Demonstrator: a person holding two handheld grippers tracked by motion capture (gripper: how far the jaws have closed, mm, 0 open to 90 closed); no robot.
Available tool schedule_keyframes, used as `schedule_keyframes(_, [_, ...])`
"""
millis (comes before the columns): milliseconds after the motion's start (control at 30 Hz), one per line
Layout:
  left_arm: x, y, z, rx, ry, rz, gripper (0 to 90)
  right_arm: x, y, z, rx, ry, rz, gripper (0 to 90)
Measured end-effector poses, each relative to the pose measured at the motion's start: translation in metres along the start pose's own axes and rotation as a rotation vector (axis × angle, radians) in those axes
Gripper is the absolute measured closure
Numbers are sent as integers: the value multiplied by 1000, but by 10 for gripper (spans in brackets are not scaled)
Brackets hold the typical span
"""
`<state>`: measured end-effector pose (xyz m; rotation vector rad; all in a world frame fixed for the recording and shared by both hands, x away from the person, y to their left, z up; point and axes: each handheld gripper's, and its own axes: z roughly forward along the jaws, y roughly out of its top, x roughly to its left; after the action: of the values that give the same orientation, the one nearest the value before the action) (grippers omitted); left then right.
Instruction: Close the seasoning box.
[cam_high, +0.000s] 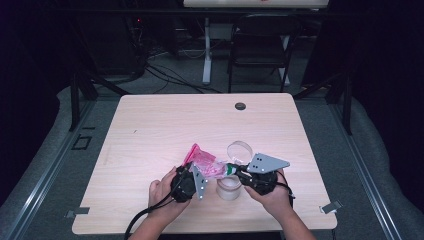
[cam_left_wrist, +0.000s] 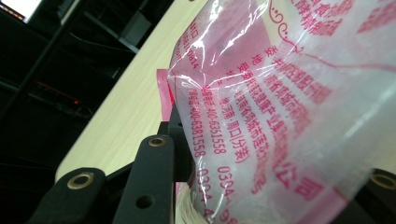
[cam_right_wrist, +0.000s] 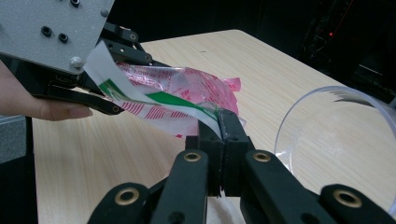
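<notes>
A pink-printed clear plastic bag (cam_high: 207, 167) hangs over the table's near middle, held between both grippers. My left gripper (cam_high: 200, 172) grips its left side; in the left gripper view the bag (cam_left_wrist: 280, 102), covered in red print, bulges between the black jaws of that gripper (cam_left_wrist: 275, 186). My right gripper (cam_high: 234, 170) is shut on the bag's green-and-white top strip (cam_right_wrist: 177, 100), with the jaws of that gripper (cam_right_wrist: 220, 123) pressed together on it. Across from it, the left gripper (cam_right_wrist: 100, 79) clamps the strip's other end, a hand behind it.
A clear round container (cam_high: 240, 149) stands just behind the right gripper, large at the right of its view (cam_right_wrist: 336, 140). A white jar (cam_high: 229, 187) sits under the bag near the front edge. A black grommet (cam_high: 240, 106) marks the table's far side.
</notes>
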<state>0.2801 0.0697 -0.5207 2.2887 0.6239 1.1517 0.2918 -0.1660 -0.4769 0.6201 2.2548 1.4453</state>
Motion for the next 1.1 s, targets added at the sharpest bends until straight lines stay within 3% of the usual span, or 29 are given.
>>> schedule_keyframes(200, [0, -2, 1, 1, -44, -43, 719, 1, 0, 0, -3, 5, 1, 892])
schedule_keyframes(467, [1, -3, 2, -11, -74, -93, 722, 0, 0, -1, -13, 9, 4, 864])
schedule_keyframes(800, [8, -8, 3, -26, -124, -176, 726, -3, 2, -6, -67, 28, 38, 734])
schedule_keyframes(1100, [8, -8, 4, -24, -133, -177, 727, -3, 5, -10, -103, 32, 53, 637])
